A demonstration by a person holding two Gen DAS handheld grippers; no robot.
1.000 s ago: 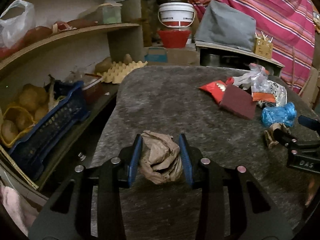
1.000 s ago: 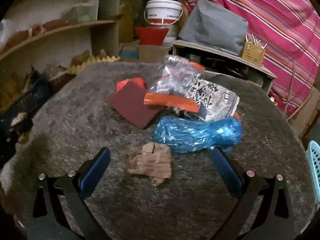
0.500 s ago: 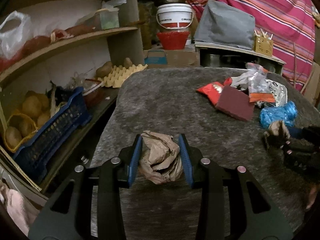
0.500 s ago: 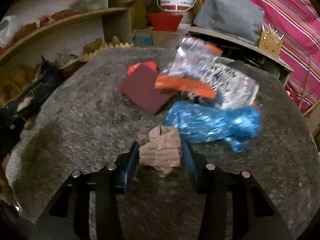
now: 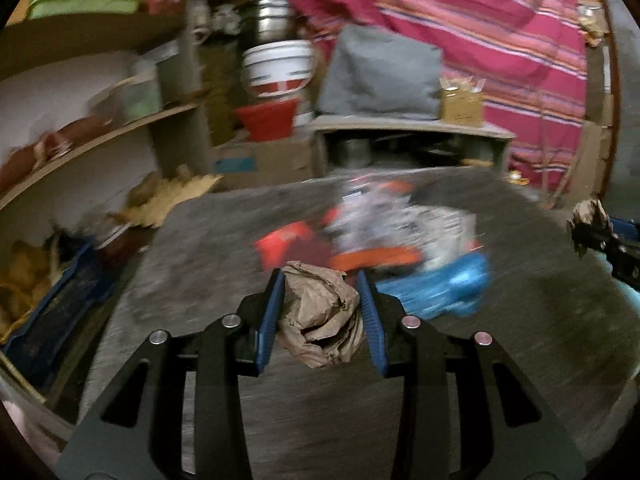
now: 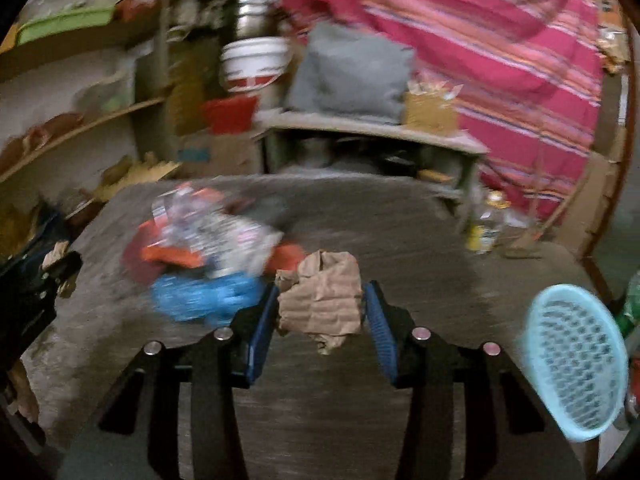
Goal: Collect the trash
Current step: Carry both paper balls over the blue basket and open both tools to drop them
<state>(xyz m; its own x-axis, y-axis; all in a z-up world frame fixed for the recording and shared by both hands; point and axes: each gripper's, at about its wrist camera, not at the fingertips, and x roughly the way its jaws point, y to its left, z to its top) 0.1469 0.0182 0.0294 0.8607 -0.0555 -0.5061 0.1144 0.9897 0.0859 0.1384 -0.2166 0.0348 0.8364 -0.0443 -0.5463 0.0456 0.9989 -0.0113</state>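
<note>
Both grippers now lifted w/ their loads, views swung right vs a sec ago. Left gripper (image 5: 320, 312) clamps crumpled brown paper (image 5: 320, 316); right gripper (image 6: 320, 320) clamps flatter brown scrap (image 6: 320, 300), both off the grey table (image 6: 420, 232). Step, I judge: carry to bin. Light-blue basket (image 6: 576, 364) sits at right edge, prob drop target; next needs swinging over it, then releasing. Wrapper pile (image 6: 204, 256) remains.

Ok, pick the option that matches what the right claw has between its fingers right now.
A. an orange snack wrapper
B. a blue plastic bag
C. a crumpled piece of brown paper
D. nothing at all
C: in the right wrist view the right claw pinches a crumpled piece of brown paper between its blue fingers, while the blue plastic bag lies on the table behind.
</note>
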